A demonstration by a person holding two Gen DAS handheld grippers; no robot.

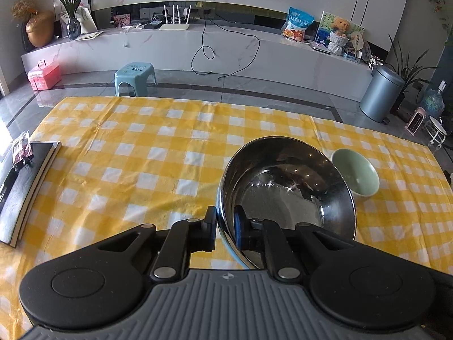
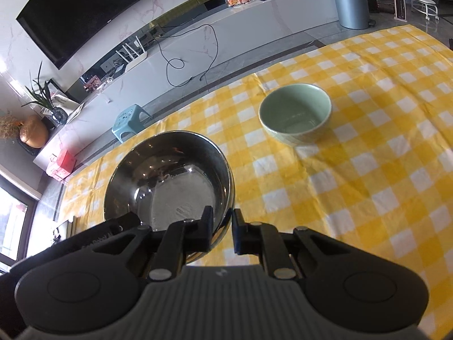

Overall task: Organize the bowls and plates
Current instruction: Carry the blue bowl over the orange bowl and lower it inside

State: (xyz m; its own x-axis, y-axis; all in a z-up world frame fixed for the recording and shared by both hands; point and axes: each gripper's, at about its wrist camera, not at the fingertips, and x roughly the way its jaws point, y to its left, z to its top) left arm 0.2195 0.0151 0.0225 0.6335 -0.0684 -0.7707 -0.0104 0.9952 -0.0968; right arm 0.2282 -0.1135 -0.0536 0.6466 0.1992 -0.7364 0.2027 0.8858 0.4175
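Observation:
A shiny steel bowl hangs tilted a little above the yellow checked tablecloth, held from two sides. My left gripper is shut on its left rim, one finger inside and one outside. My right gripper is shut on the opposite rim in the same way. A small pale green bowl stands upright and empty on the cloth, just beyond and to the right of the steel bowl. Part of the left gripper's black body shows at the steel bowl's near left rim.
A dark book with a small packet on it lies at the table's left edge. Past the far edge are a floor, a teal stool, a grey bin and a low TV bench.

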